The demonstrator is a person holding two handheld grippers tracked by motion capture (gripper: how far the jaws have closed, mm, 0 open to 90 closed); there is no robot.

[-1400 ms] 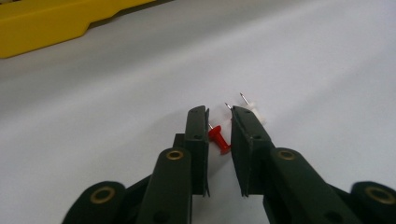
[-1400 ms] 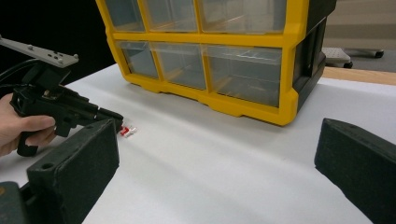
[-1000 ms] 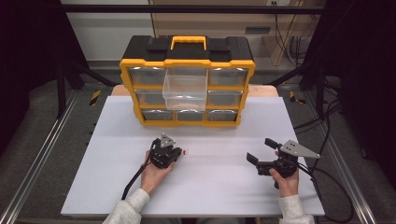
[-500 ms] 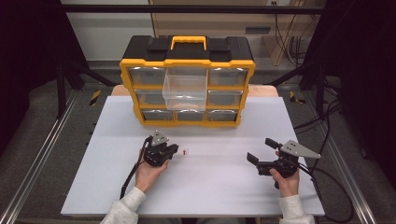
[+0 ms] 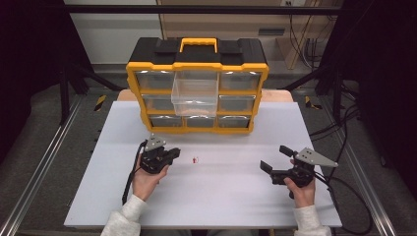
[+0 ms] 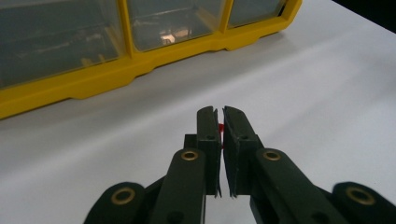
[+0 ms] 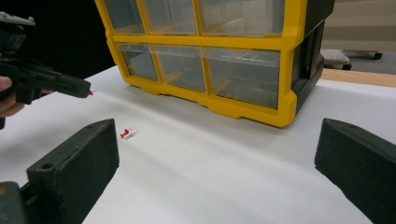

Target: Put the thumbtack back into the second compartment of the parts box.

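The left gripper (image 5: pixel 173 153) has its jaws pinched together on a small red push pin (image 6: pixel 220 126), lifted clear of the white table (image 5: pixel 221 196). Another red push pin (image 5: pixel 195 160) lies on the table just beyond that gripper's tips. The right gripper (image 5: pixel 275 161) rests well apart with jaws wide and nothing between them. Behind stands a yellow organizer (image 5: pixel 196 88) with 9 clear drawers; its top middle drawer (image 5: pixel 195 91) is pulled out, contents unclear.
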